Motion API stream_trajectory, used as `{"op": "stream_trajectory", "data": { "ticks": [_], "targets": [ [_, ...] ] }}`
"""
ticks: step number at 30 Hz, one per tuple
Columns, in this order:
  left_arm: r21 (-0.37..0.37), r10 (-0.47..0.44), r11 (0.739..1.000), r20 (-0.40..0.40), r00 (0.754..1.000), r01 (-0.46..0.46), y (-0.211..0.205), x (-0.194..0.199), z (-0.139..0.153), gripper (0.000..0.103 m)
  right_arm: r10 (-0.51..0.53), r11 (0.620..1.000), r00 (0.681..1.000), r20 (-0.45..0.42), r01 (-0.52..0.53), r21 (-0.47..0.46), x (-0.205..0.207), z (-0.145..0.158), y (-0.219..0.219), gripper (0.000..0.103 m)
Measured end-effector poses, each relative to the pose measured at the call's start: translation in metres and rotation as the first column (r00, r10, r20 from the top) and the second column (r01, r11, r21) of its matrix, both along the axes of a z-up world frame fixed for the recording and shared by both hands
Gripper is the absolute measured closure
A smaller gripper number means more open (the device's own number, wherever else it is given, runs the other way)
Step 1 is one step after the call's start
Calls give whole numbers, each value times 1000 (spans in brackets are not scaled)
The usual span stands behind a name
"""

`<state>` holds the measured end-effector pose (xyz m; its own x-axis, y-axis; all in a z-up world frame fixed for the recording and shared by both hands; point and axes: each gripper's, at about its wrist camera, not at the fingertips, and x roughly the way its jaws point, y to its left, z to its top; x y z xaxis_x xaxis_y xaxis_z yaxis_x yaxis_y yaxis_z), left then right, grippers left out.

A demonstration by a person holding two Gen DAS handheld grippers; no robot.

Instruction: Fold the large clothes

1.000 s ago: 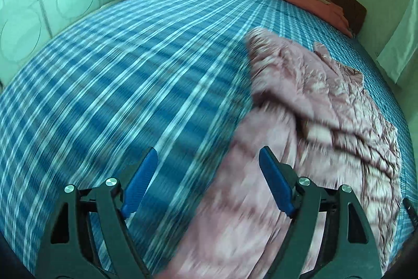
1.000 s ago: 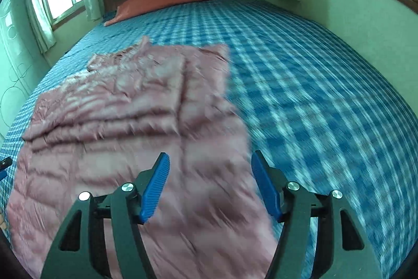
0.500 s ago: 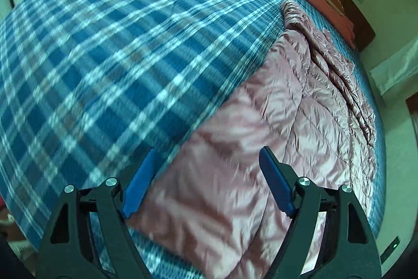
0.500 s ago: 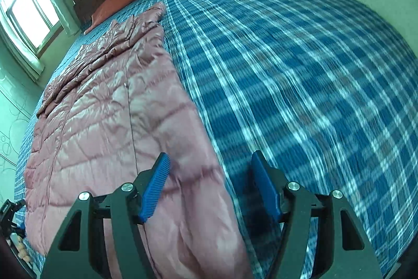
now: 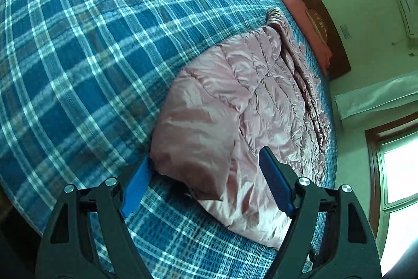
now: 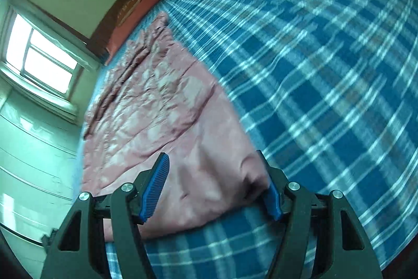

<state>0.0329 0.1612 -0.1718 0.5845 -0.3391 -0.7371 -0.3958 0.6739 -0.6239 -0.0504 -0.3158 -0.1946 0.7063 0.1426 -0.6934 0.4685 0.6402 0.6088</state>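
Observation:
A pink quilted jacket (image 5: pixel 248 96) lies flat and lengthwise on a bed with a blue plaid cover (image 5: pixel 91 43). My left gripper (image 5: pixel 206 161) is open low over the jacket's near hem. The hem's left corner lies between its blue pads and hides part of the left pad. In the right wrist view the jacket (image 6: pixel 156 101) runs toward the headboard, and my right gripper (image 6: pixel 213 161) stands open astride the hem's right corner. Cloth bulges against its right pad and partly covers it. Neither gripper pinches the fabric.
An orange pillow (image 5: pixel 308 25) lies against the dark wooden headboard (image 5: pixel 329 25) at the far end of the bed. A bright window (image 6: pixel 39 59) and a pale wardrobe (image 6: pixel 26 161) stand beyond the jacket's far side. The bed's front edge runs just under both grippers.
Both grippers have swung across the bed, rolled, and dropped to the jacket's near hem. Its two near corners now lie between the jaws. The jaw gaps look the same.

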Motion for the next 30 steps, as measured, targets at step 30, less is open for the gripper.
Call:
{"op": "stream_trajectory", "data": {
  "ticks": [30],
  "targets": [
    [-126, 113, 986, 5, 994, -112, 19, 9, -11, 35, 22, 999, 996, 83, -24, 22, 31, -1, 18, 46]
  ]
}}
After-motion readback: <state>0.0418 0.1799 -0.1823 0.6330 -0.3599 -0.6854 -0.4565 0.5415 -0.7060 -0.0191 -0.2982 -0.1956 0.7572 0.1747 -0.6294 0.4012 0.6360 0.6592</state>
